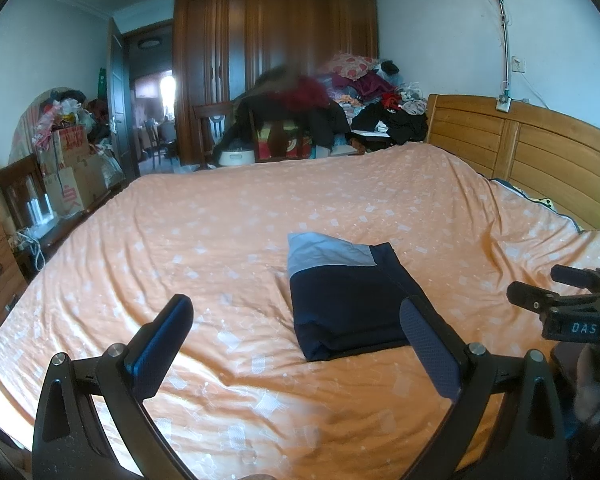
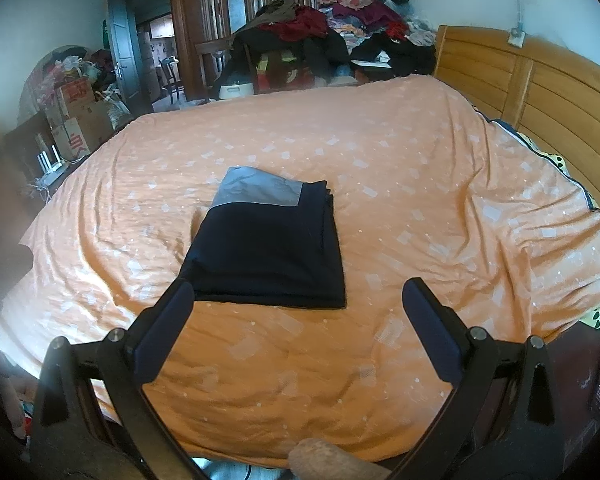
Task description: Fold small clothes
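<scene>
A folded navy garment with a light grey band at its far end lies flat on the orange bedspread. In the right wrist view the same garment sits just beyond the fingertips. My left gripper hovers open above the bed, its right finger at the garment's near right corner, nothing between the fingers. My right gripper is open too, held above the bedspread in front of the garment's near edge. The right gripper's fingers show at the right edge of the left wrist view.
A wooden headboard runs along the right. Heaps of clothes and a chair stand past the far side of the bed before a wardrobe. Boxes and bags crowd the left, by an open door.
</scene>
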### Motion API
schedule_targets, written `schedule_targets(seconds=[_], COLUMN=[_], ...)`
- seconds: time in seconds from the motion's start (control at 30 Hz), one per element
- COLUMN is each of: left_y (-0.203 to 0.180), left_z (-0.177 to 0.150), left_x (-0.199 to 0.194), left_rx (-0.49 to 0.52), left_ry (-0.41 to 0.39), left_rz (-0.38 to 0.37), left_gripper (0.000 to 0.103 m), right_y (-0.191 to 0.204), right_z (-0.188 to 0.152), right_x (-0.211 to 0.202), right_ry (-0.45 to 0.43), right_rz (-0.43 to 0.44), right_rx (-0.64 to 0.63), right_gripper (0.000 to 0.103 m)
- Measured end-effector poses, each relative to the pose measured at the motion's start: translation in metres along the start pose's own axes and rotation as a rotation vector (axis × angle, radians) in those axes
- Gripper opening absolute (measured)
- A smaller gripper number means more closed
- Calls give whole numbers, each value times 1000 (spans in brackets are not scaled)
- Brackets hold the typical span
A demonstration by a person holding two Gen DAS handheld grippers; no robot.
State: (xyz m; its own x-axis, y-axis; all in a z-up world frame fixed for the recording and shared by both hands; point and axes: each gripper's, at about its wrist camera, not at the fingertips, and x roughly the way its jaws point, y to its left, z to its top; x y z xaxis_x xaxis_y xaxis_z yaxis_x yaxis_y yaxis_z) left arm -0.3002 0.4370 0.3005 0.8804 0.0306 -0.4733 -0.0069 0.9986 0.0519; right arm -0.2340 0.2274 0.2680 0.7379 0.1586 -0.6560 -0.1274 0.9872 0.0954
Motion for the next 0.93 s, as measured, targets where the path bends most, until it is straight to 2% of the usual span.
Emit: schedule_targets(seconds=[0.53,0.93], left_y=[1,2], left_z=[0,2], left_x=[0,-5], left_rx=[-1,-10], left_ry=[0,-9], left_rz=[-1,2], left_gripper=[103,103], right_y=[0,-3], right_z=[4,13], right_x=[0,-1], right_ry=[9,-24], right_rz=[6,28], right_rx=[7,12], right_gripper=[102,103])
